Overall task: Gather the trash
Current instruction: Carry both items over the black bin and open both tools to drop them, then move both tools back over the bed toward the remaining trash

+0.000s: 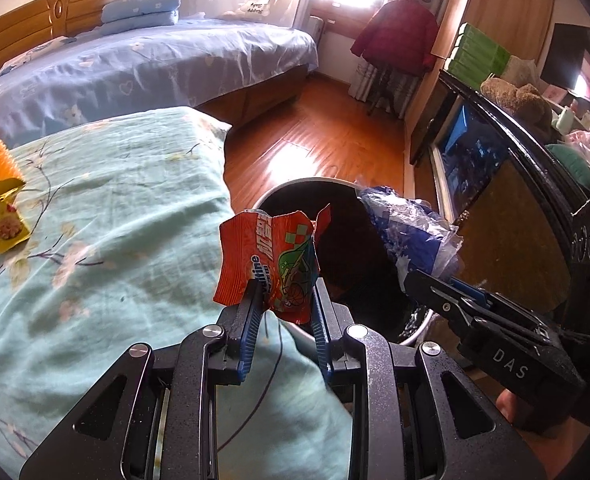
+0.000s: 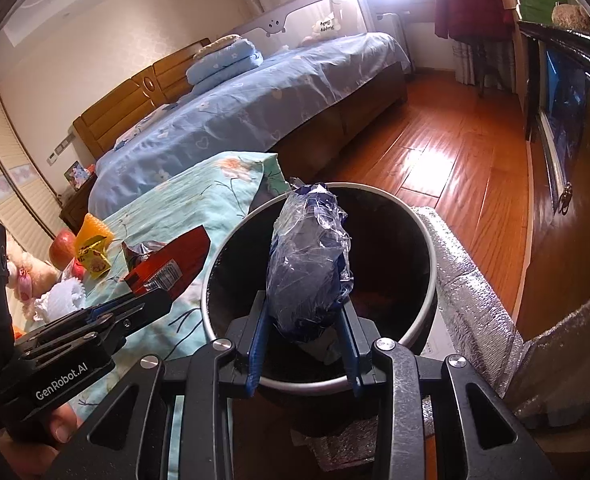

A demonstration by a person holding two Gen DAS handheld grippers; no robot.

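My left gripper (image 1: 285,292) is shut on a red-orange snack wrapper (image 1: 269,260), held at the near rim of a round black trash bin (image 1: 335,240) beside the bed. My right gripper (image 2: 305,320) is shut on a crumpled blue and clear plastic bag (image 2: 309,264), which hangs over the open mouth of the bin (image 2: 427,240). In the left wrist view the right gripper (image 1: 419,280) comes in from the right with the bag (image 1: 407,228) over the bin. In the right wrist view the left gripper (image 2: 151,296) holds the wrapper (image 2: 171,268) left of the bin.
A yellow snack packet (image 1: 1,216) lies on the green floral quilt (image 1: 107,216), with an apple (image 2: 63,250) and white foam netting (image 2: 67,296) nearby. A silver foil-covered block (image 2: 467,292) stands right of the bin. A dark cabinet (image 1: 515,184) lines the right; wooden floor (image 2: 447,160) lies beyond.
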